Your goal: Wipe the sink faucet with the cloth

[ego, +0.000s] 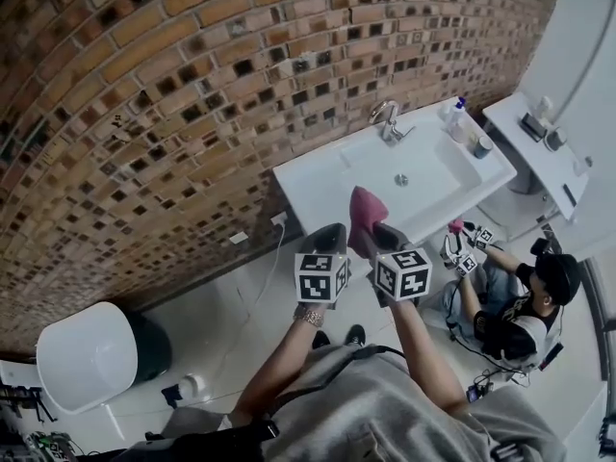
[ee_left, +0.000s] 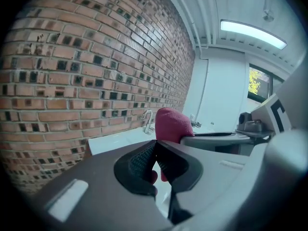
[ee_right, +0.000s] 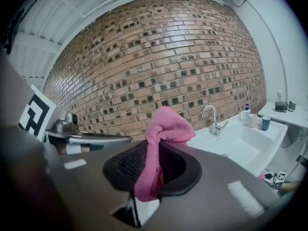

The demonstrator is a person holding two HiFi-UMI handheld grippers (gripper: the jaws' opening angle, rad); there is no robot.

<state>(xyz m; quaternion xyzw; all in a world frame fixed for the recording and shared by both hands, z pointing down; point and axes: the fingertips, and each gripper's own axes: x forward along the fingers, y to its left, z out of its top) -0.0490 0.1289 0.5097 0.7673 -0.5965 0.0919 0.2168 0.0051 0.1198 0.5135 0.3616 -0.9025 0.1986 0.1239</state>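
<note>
A white sink [ego: 332, 176] hangs on the brick wall, with a chrome faucet [ego: 388, 121] at its back edge. My right gripper [ego: 377, 234] is shut on a pink cloth [ego: 366, 210], held in the air in front of the sink's near edge. In the right gripper view the cloth [ee_right: 163, 129] sticks up between the pads and hangs down through them, with the faucet [ee_right: 211, 117] further off to the right. My left gripper [ego: 337, 231] hovers just left of it, shut with nothing held. In the left gripper view the gripper [ee_left: 155, 150] shows the cloth [ee_left: 171, 124] and the faucet [ee_left: 147, 120] beyond.
A soap bottle [ego: 456, 119] and a cup [ego: 482, 147] stand on the sink's right end. A second white counter [ego: 539, 152] is at far right. Another person [ego: 515, 311] sits on the floor below the sink's right side. A white toilet [ego: 87, 354] stands at lower left.
</note>
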